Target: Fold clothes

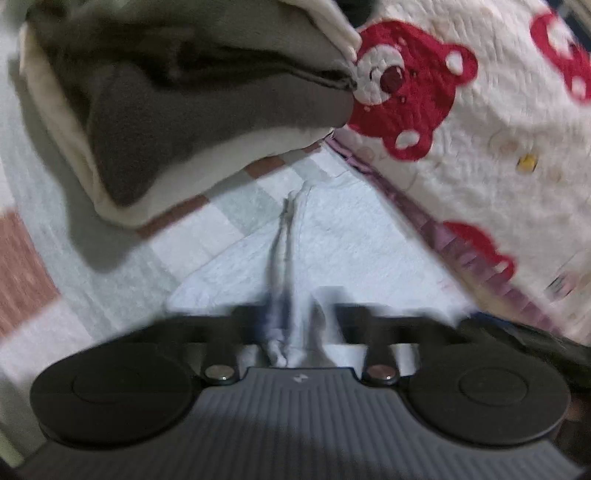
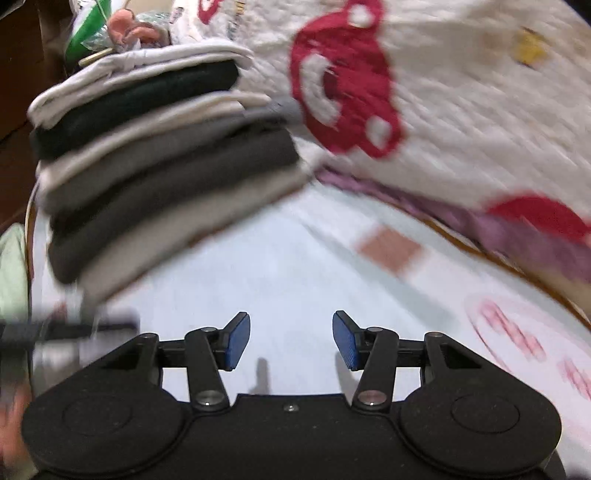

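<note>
My left gripper [image 1: 291, 325] is blurred by motion and shut on a pinched ridge of a white garment [image 1: 332, 240], which stretches forward over the checked bedsheet [image 1: 207, 236]. A stack of folded clothes [image 1: 166, 110] in grey, cream and dark layers lies ahead to the left. In the right wrist view my right gripper [image 2: 291, 339] stands open, its blue pads [image 2: 236, 341] apart over pale cloth with nothing between them. The same stack of folded clothes [image 2: 166, 166] sits to its front left. A blurred dark bar [image 2: 74, 328] at the left edge looks like the other gripper.
A cream quilt with red bears [image 1: 480, 147] rises along the right, edged in purple; it also appears as the quilt [image 2: 461, 110] at the back right. Green packaging and small items [image 2: 103, 33] lie behind the stack. A pale green cloth [image 2: 11, 273] shows at far left.
</note>
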`<action>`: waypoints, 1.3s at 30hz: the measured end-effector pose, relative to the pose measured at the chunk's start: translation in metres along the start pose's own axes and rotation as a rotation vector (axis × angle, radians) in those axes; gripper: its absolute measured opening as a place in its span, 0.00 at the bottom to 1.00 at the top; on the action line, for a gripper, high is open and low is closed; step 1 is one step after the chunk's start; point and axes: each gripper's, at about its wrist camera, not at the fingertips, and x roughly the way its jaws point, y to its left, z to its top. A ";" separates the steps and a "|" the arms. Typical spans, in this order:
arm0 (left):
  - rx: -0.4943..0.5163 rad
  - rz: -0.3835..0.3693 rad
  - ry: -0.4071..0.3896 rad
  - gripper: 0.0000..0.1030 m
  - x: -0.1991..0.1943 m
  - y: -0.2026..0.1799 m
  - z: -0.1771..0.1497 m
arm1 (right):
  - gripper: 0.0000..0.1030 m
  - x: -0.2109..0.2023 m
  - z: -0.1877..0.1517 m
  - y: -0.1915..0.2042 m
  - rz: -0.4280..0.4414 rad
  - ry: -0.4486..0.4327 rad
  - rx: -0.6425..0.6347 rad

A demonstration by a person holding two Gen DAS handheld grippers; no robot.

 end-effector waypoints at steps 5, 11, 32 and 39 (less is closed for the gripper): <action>0.145 0.132 -0.031 0.04 -0.018 -0.028 -0.004 | 0.54 -0.051 -0.065 -0.034 -0.144 0.039 0.031; 0.120 0.149 -0.045 0.20 -0.021 -0.023 -0.007 | 0.54 -0.071 -0.096 -0.080 -0.139 0.040 0.217; 0.242 -0.019 0.140 0.31 0.000 -0.058 -0.043 | 0.31 -0.029 -0.075 -0.154 -0.309 -0.088 0.529; 0.255 -0.001 0.144 0.31 0.004 -0.063 -0.041 | 0.56 -0.077 -0.148 -0.147 0.086 0.001 0.788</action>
